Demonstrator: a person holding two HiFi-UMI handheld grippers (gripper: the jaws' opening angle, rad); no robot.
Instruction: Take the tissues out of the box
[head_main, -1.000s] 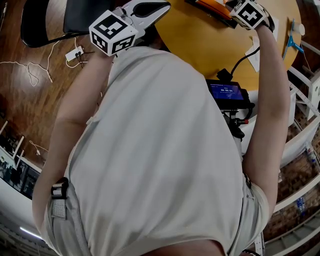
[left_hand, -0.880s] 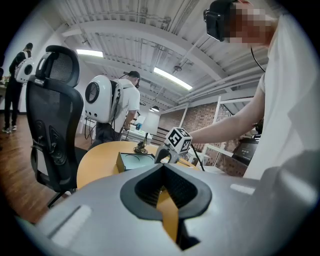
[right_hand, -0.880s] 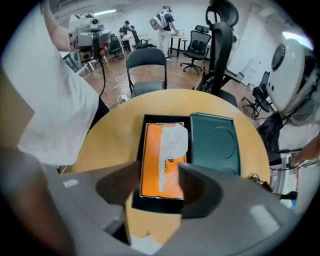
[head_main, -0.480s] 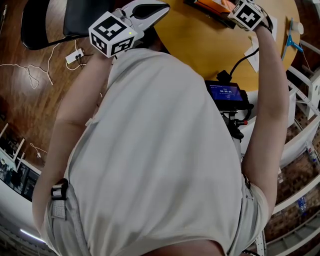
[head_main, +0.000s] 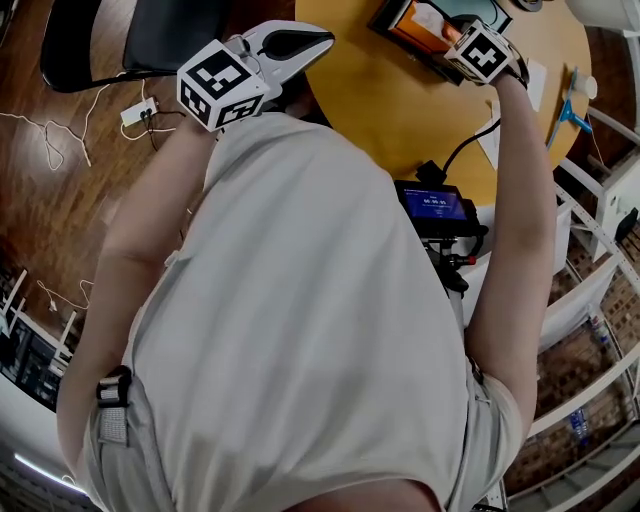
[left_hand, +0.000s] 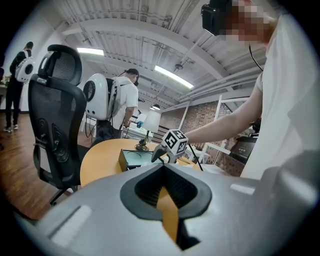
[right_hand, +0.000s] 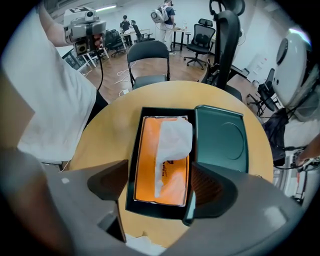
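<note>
Below the right gripper (right_hand: 156, 186), whose jaws are opening, a white tissue (right_hand: 174, 137) lies ungripped in the open box (right_hand: 131, 185). The left gripper (left_hand: 167, 200) is closed and empty.

Left gripper (left_hand: 163, 172) fingers together; right gripper (right_hand: 158, 172) fingers opening, empty.

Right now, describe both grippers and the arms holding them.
Both the left gripper and right gripper: grey-white shells, dark pads, each topped with a black-and-white square-marker cube. The right's jaws are opening, nothing pressed between them. Arms bare below a pale short-sleeved shirt.
</note>
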